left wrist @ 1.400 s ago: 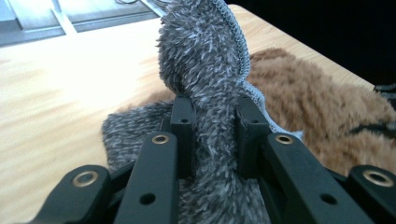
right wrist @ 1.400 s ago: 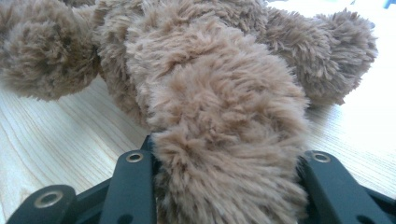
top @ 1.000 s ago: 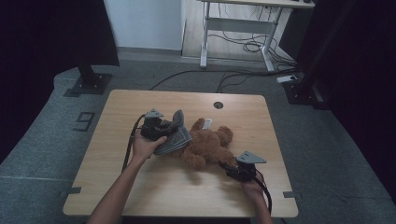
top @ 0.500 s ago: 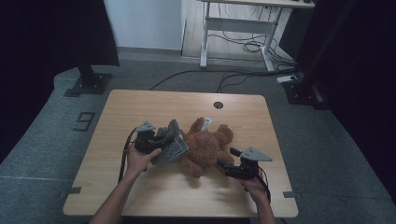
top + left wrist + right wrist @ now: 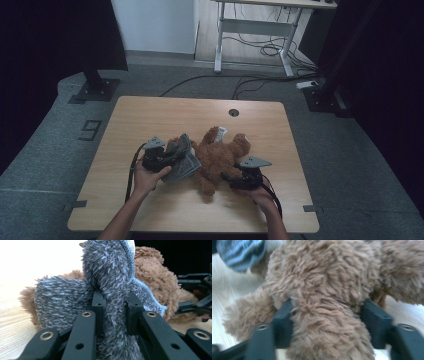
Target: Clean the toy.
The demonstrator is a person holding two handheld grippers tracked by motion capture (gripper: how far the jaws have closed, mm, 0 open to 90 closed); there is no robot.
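A brown teddy bear (image 5: 220, 155) lies in the middle of the wooden table (image 5: 150, 115). A fuzzy grey knitted garment (image 5: 184, 162) rests against the bear's left side. My left gripper (image 5: 176, 159) is shut on a fold of that garment (image 5: 110, 270), with the bear (image 5: 155, 272) just behind it. My right gripper (image 5: 229, 177) reaches in from the bear's right. Its jaws have just been closing and now press on both sides of a furry limb of the bear (image 5: 324, 277). In the right gripper view, that gripper (image 5: 327, 315) has fur bulging between its pads.
A round cable hole (image 5: 233, 112) sits near the table's far edge. Behind the table stand a white desk frame (image 5: 250, 30) with loose cables on the floor and a black stand base (image 5: 95, 85) at the left. Bare tabletop lies left and right of the bear.
My left gripper has drawn the grey garment slightly toward the near edge. My right gripper has moved left onto the bear's limb, opening then closing around it.
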